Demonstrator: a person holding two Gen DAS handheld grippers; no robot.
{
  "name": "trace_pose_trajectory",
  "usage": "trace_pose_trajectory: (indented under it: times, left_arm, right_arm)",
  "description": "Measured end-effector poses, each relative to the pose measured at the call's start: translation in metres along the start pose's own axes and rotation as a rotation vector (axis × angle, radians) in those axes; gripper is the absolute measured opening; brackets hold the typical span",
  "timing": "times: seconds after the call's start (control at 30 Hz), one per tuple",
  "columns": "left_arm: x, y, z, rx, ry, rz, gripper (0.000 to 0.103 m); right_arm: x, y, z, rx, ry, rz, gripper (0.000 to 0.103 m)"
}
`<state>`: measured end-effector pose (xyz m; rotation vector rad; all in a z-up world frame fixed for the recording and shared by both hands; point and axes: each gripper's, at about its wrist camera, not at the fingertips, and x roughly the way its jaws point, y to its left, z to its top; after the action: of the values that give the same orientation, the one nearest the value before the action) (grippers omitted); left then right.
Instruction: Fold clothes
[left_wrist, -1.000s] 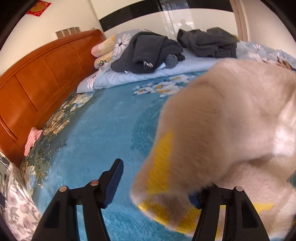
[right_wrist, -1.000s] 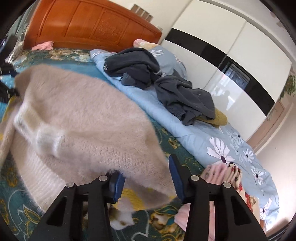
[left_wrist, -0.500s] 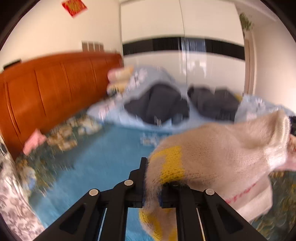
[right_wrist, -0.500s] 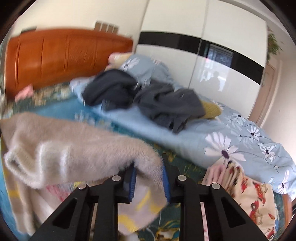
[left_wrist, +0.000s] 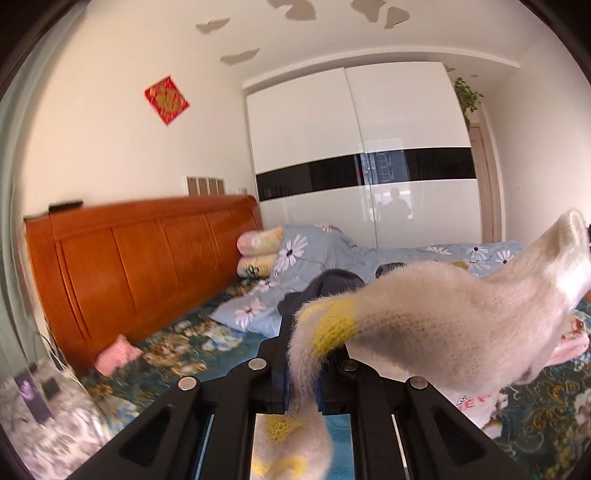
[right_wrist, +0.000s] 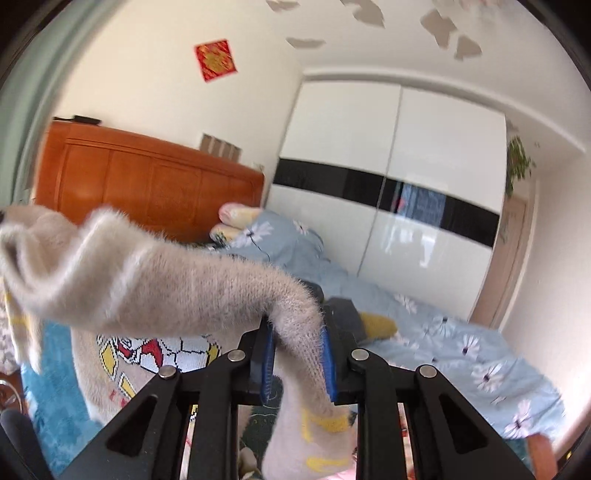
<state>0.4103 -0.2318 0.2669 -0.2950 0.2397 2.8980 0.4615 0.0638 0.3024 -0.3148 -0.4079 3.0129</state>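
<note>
Beige sweater (left_wrist: 443, 317) held up off the bed (left_wrist: 221, 343), slung between both grippers. Left gripper (left_wrist: 303, 373) pinches a yellow-patched edge; right gripper (right_wrist: 297, 363) pinches another edge, patterned front hanging below. Likely lifted to spread it flat, or carrying a fold over; can't tell. Dark clothes (left_wrist: 332, 284) piled near the headboard end.

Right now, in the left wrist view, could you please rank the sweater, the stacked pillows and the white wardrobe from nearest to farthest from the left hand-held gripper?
1. Sweater: clamped in the left hand-held gripper.
2. Stacked pillows: ahead, beside the headboard.
3. White wardrobe: along the far wall.
</note>
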Motion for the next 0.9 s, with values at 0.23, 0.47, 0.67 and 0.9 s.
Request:
trace_pose_trajectory:
  times: [0.23,0.47,0.67,0.9]
  left_arm:
    - [-0.003,0.029,0.053,0.013,0.029,-0.061,0.010]
    - [0.154,0.001,-0.009,0.071,0.364,-0.055,0.010]
    - [0.264,-0.018,-0.129,0.000,0.680,-0.071,0.010]
    - [0.325,-0.012,-0.159,-0.085,0.743,-0.065,0.010]
  right_arm:
    - [-0.061,0.002,0.032,0.000,-0.061,0.135,0.022]
    - [0.030,-0.004,0.012,0.097,0.152,0.235,0.022]
    - [0.163,0.012,-0.093,0.200,0.506,0.276,0.022]
    - [0.220,0.014,-0.142,0.230,0.591,0.263,0.022]
